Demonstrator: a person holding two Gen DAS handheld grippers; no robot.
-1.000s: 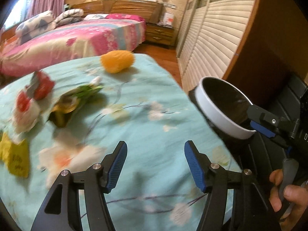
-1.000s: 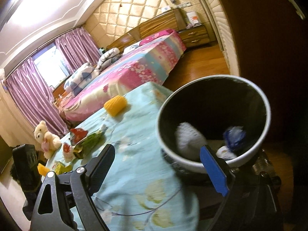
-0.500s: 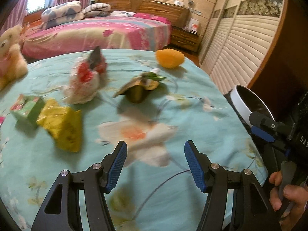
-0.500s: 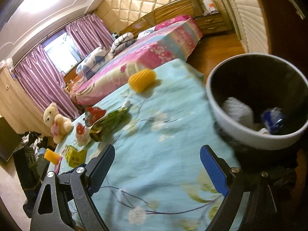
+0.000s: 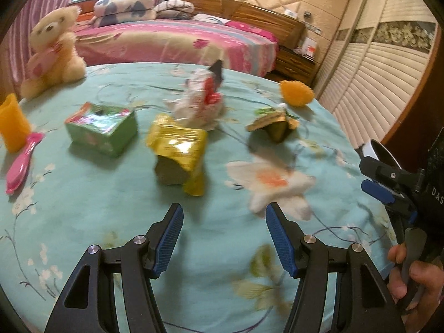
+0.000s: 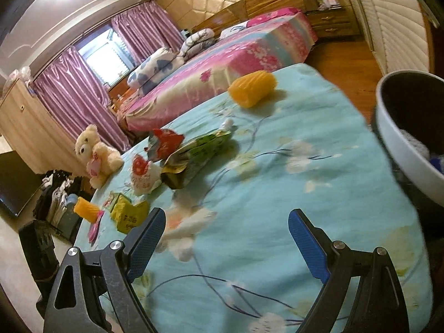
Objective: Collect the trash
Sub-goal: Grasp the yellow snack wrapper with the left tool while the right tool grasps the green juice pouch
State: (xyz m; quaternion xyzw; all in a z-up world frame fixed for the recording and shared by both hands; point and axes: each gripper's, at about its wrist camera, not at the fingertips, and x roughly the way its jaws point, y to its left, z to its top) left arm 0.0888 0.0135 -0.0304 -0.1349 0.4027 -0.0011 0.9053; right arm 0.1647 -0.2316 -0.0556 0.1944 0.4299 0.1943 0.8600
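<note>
A crumpled yellow wrapper (image 5: 179, 145) lies on the teal flowered tablecloth (image 5: 111, 208) just ahead of my open, empty left gripper (image 5: 223, 227); it also shows in the right wrist view (image 6: 129, 213). Behind it lie a white-and-red crumpled bag (image 5: 201, 102), a green snack bag (image 5: 273, 123) and a green packet (image 5: 102, 127). My right gripper (image 6: 226, 231) is open and empty above the cloth. The white-rimmed black bin (image 6: 410, 127) stands at the table's right edge, with trash inside.
A teddy bear (image 5: 51, 47), an orange cup (image 5: 12, 123) and a pink brush (image 5: 23, 161) sit at the table's left. An orange ridged object (image 5: 297, 93) lies at the far right. A bed (image 5: 172, 41) and wardrobe doors (image 5: 374, 77) stand beyond.
Both grippers have swung left, away from the bin and toward the trash on the table. The yellow wrapper now lies straight ahead of the left gripper. Both stay open.
</note>
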